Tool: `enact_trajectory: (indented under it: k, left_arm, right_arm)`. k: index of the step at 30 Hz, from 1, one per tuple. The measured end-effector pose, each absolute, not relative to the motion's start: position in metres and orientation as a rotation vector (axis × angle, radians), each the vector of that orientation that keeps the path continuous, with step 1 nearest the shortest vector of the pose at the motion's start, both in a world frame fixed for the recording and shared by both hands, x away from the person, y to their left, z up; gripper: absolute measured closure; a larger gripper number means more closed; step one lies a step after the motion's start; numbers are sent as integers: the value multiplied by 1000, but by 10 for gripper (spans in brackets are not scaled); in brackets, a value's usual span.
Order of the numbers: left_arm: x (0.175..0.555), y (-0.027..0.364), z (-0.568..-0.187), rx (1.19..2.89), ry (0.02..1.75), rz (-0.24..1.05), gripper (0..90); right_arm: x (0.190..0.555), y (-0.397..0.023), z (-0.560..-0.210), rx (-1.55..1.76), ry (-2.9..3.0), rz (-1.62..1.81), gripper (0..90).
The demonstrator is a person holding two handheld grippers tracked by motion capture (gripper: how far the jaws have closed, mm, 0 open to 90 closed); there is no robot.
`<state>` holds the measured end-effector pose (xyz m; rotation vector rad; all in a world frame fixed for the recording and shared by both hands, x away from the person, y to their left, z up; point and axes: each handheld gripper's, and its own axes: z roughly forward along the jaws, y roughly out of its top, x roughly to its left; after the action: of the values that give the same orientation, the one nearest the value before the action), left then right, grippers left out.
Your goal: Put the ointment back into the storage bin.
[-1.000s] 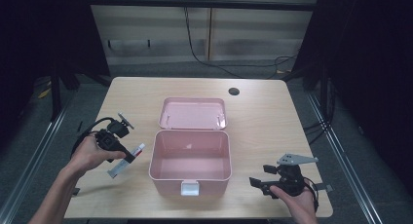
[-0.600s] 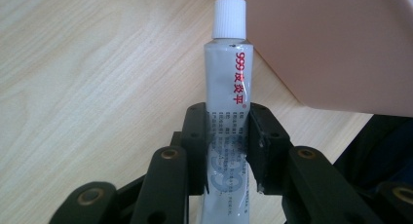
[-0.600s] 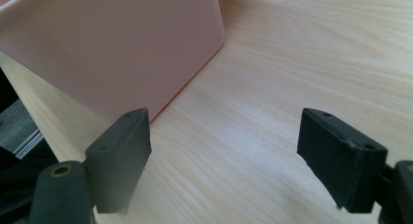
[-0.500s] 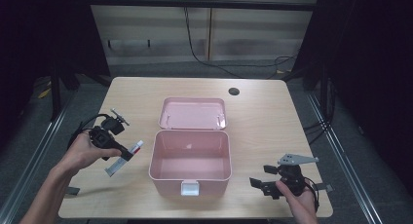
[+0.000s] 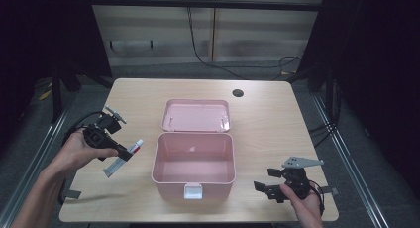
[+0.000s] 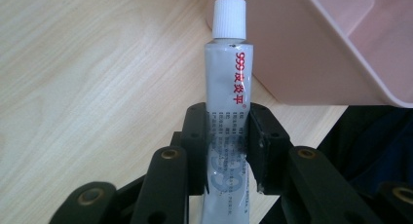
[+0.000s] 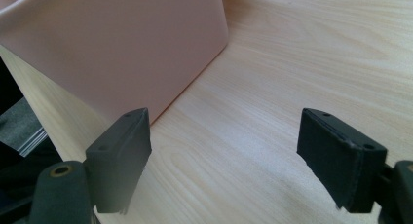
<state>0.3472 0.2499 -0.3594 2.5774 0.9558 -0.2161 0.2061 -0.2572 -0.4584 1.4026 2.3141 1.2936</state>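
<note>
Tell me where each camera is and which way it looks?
High view: above the table's near side, looking down on the open pink plastic box; both forearms and grippers show.
Left gripper view: on the left gripper, looking along jaws clamping a grey ointment tube with a white cap.
Right gripper view: on the right gripper, jaws apart, facing the box's side.
All share the box.

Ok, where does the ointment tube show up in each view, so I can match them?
High view: the tube is at left, clamped in the left tool, beside the pink box.
Left gripper view: centre, cap up, between the jaws.
Right gripper view: not in it.
Shared landmark: the pink box.
</note>
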Motion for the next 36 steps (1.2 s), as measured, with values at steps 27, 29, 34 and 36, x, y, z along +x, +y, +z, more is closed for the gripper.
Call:
enact_trajectory:
  k: [27, 29, 34, 36]
  left_arm:
    - [325, 218, -302, 2631, 738, -160, 711]
    - [324, 213, -300, 2650, 711, -156, 711]
    - [322, 202, -295, 2660, 681, -167, 711]
    - [322, 198, -292, 2661, 666, -164, 711]
  right_arm:
    - [215, -254, -458, 1368, 2342, 1315, 196]
    - [215, -254, -458, 1369, 2344, 1317, 196]
    - [216, -254, -458, 1372, 2345, 1316, 196]
    - [215, -254, -458, 1373, 2344, 1316, 196]
